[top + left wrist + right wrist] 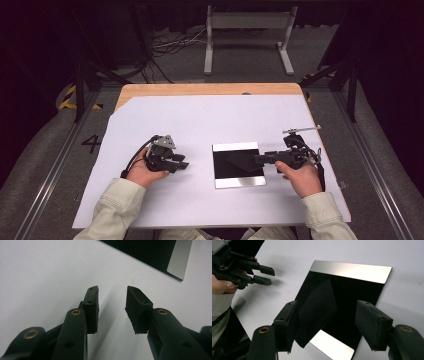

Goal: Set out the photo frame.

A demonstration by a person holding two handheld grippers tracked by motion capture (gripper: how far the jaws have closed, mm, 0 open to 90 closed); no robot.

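A shiny square mirror plate (pixel 240 181) lies flat on the white sheet, its middle reflecting black and its near and far edges silver. My right gripper (pixel 257 159) is open at the plate's right edge, jaws reaching over it. In the right gripper view the plate (pixel 350 271) lies between the jaws of the right gripper (pixel 325 307), and a dark flat shape on it looks like a jaw's reflection. Left of the plate, my left gripper (pixel 185 162) is open over bare sheet. The left gripper (pixel 112 290) holds nothing, and a plate corner (pixel 178 260) lies ahead.
The white sheet (pixel 200 120) covers most of a wooden table (pixel 200 89). A grey metal stand (pixel 248 22) and cables sit on the floor beyond the table. The left gripper (pixel 268 276) appears far off in the right gripper view.
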